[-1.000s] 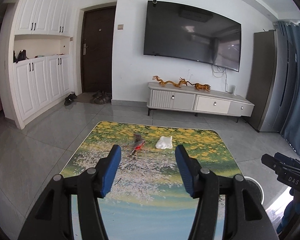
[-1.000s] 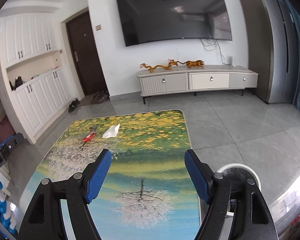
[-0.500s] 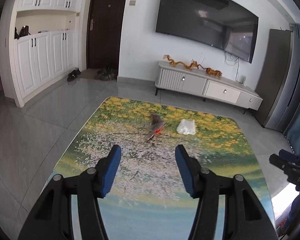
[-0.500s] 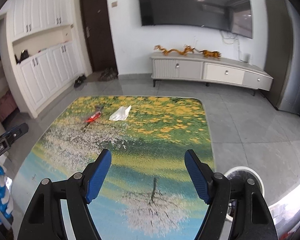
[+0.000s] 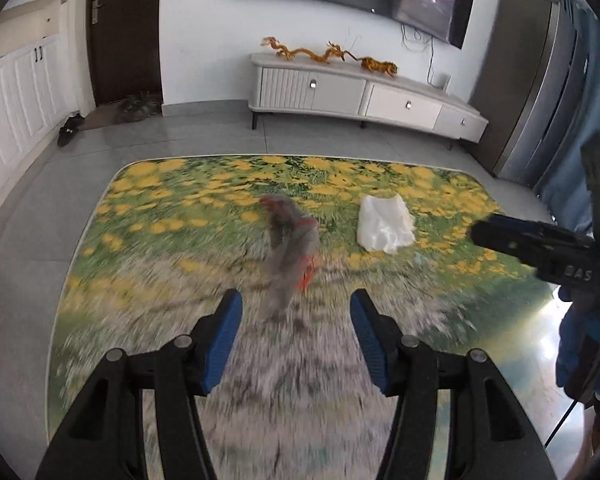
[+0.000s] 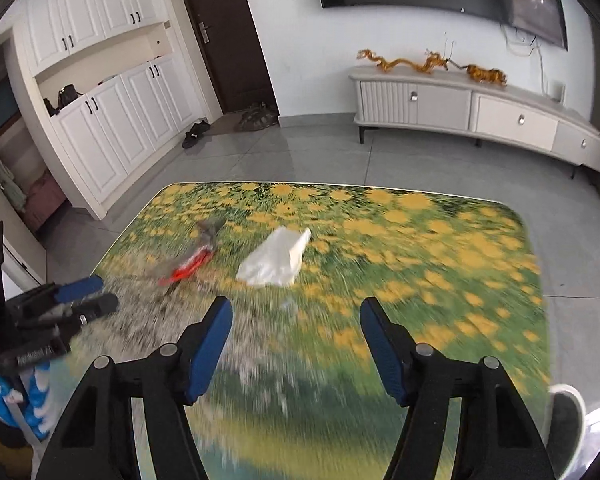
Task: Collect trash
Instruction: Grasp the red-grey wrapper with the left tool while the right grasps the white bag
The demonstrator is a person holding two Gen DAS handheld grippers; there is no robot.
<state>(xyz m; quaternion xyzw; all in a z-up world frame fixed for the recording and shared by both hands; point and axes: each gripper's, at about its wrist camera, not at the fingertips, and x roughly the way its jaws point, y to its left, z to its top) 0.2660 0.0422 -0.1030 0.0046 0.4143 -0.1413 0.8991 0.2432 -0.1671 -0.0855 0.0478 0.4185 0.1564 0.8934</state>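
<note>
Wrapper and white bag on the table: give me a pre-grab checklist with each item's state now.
1. Left gripper jaws open, empty: ok.
2. Right gripper open, empty, jaws just closing a little: ok.
3. Grey-red wrapper ahead of left gripper, untouched: ok.
4. White bag ahead of right gripper, untouched: ok.
5. The two pieces lie apart on the table: ok.
6. Sharp view of the wrapper's edges: not ok, blurred.
</note>
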